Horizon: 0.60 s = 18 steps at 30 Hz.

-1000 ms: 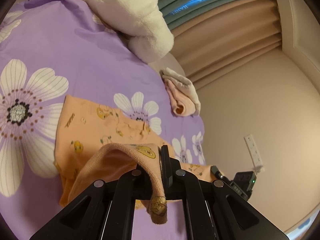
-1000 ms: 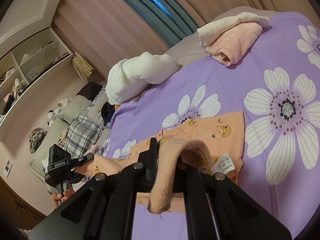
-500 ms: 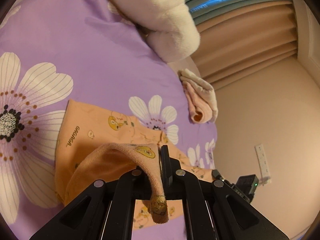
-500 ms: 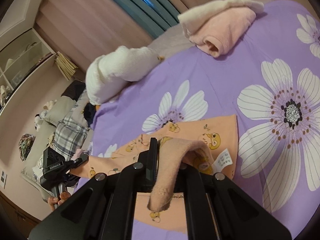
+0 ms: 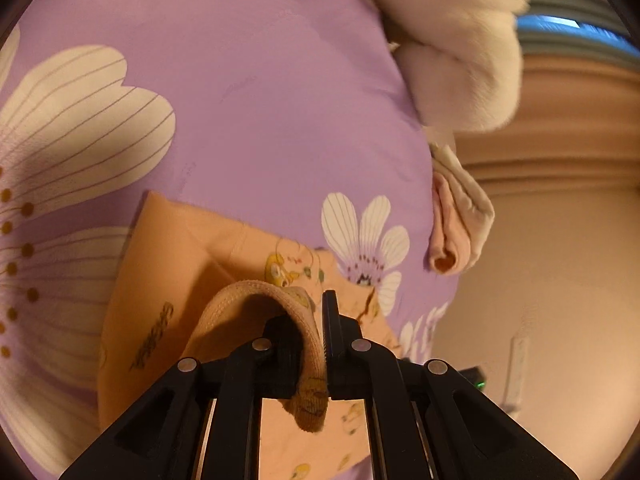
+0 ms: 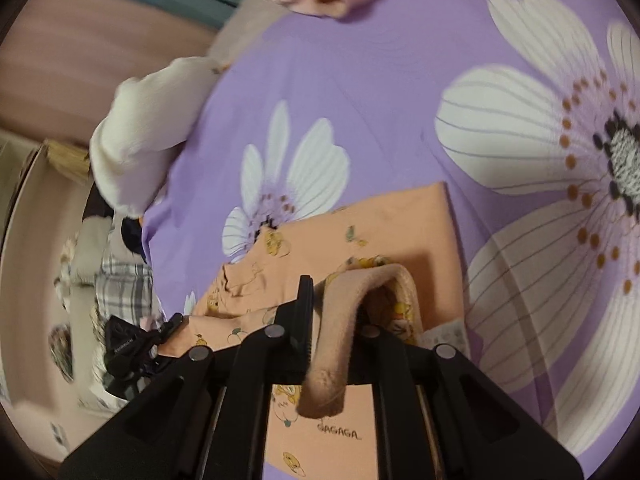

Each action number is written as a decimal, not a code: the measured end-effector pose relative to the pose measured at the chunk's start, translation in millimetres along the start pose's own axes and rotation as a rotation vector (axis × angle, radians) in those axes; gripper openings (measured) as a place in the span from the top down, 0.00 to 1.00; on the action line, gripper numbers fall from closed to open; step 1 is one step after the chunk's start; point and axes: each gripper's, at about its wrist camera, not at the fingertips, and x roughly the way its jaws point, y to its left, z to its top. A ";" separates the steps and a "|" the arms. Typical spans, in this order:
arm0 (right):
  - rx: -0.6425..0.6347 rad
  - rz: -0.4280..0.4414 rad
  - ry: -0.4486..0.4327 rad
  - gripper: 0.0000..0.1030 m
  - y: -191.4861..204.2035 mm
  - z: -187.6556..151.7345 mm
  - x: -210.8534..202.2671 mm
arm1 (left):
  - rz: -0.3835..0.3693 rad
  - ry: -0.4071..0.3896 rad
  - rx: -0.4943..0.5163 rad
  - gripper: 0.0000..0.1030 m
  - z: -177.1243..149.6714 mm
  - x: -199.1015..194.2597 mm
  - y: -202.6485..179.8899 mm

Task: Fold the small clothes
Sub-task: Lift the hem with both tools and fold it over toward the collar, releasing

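While the left hand-held gripper (image 5: 320,344) pinches the peach cartoon-print cotton garment (image 5: 192,264) on the purple flowered bedsheet (image 5: 260,100), the right hand-held gripper's (image 6: 336,320) jaws are opening with the garment's hem between them.

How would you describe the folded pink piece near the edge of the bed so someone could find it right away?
Start at the purple bedspread with big white flowers and follow it to its far edge, past the orange cartoon-print garment. There, beyond the fluffy white blanket, lies the folded pink piece. Unlike its neighbours, it is plain pale pink, wrapped in a cream layer, with a rolled open end.
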 end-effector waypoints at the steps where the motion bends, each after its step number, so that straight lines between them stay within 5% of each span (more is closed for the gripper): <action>1: 0.041 0.021 0.015 0.74 -5.0 2.1 1.4 | -0.024 0.010 -0.034 0.98 4.5 2.6 3.4; 4: 0.173 0.108 0.030 0.61 -19.1 11.1 3.0 | -0.057 -0.005 -0.124 0.97 14.5 2.9 9.8; 6: 0.201 0.141 0.005 0.58 -21.6 17.7 -0.9 | -0.088 -0.044 -0.165 0.84 21.2 -2.6 13.3; 8: 0.230 0.184 -0.042 0.51 -21.2 24.3 -5.9 | -0.112 -0.114 -0.204 0.45 26.8 -15.3 17.8; 9: 0.249 0.211 -0.073 0.45 -22.8 27.4 -11.4 | -0.118 -0.149 -0.217 0.39 28.8 -22.1 19.9; 13: 0.217 0.179 -0.178 0.44 -21.0 28.8 -33.4 | -0.054 -0.219 -0.157 0.38 32.9 -50.0 19.5; 18: 0.011 0.078 -0.230 0.45 -8.7 3.6 -62.3 | 0.108 -0.212 0.019 0.38 15.5 -78.2 13.7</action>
